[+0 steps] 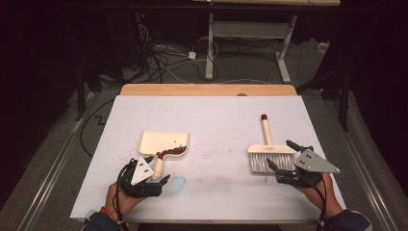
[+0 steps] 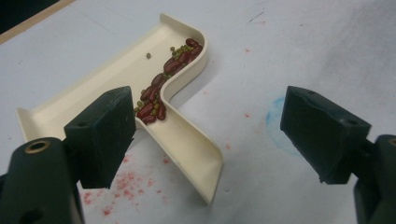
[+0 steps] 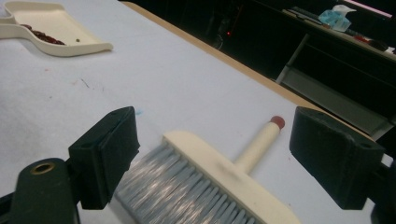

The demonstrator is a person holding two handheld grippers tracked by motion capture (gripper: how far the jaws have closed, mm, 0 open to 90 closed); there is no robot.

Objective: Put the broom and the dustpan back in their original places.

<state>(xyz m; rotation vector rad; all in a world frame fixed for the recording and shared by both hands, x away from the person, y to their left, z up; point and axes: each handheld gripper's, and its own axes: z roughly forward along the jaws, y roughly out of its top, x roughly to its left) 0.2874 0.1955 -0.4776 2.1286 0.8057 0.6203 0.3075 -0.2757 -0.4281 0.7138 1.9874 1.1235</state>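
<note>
1. The sweeping looks done. The red and green beans [image 2: 163,86] sit in a heap inside the cream dustpan [image 1: 163,144], pushed up against its back wall near the handle.
2. I see no loose beans on the white table [image 1: 216,125]. Only small red marks and a faint blue ring are on it beside the dustpan.
3. The brush [image 1: 269,156] lies flat on the right side of the table, well apart from the dustpan. Its bristles point toward the person and its red-tipped handle points away.
4. What may be left, I think, is to lift the dustpan and tip the beans out somewhere.
5. The left gripper [image 1: 144,180] is low over the table, just at the end of the dustpan's handle. Its jaws are wide open with the handle's end between them, touching nothing.
6. The right gripper [image 1: 293,168] is at the bristle end of the brush. Its jaws are spread wide too, one on each side of the brush head, and they hold nothing.
7. Both hands come in from the near edge of the table.
</note>
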